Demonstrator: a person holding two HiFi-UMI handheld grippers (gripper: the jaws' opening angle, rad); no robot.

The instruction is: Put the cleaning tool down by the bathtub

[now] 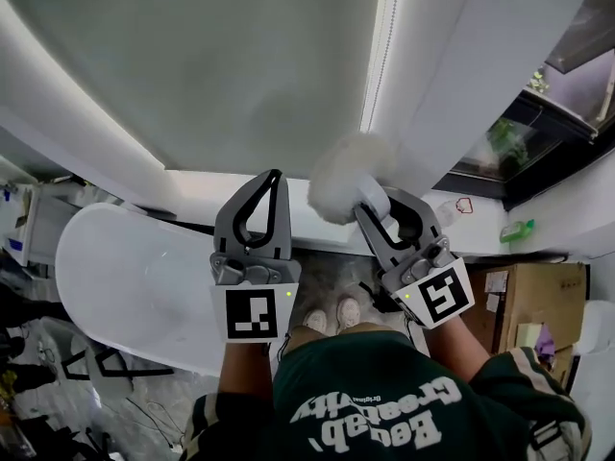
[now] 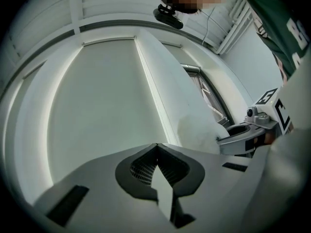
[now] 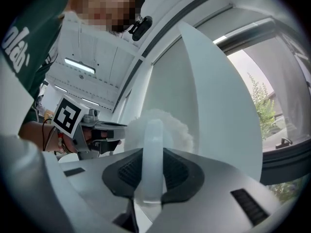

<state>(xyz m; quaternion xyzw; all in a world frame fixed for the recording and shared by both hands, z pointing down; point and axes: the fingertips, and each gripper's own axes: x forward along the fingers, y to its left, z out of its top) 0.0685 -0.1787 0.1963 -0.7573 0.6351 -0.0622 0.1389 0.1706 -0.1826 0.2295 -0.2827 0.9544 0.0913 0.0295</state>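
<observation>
The cleaning tool is a fluffy white brush head (image 1: 344, 174) on a white plastic handle (image 3: 152, 161). My right gripper (image 1: 386, 203) is shut on that handle, and the brush head (image 3: 163, 126) sticks out past the jaws. In the left gripper view the fluffy head (image 2: 200, 130) shows to the right. My left gripper (image 1: 273, 177) is just left of the tool, its jaws shut tip to tip (image 2: 156, 146) with nothing between them. Both grippers are held up side by side, above and to the right of the white bathtub (image 1: 115, 277).
A white ledge (image 1: 202, 185) runs behind the tub. A green bottle (image 1: 517, 229) stands on the sill below a window (image 1: 524, 137). A cardboard box (image 1: 527, 301) sits at the right. My shoes (image 1: 332, 315) stand on the floor by the tub's end.
</observation>
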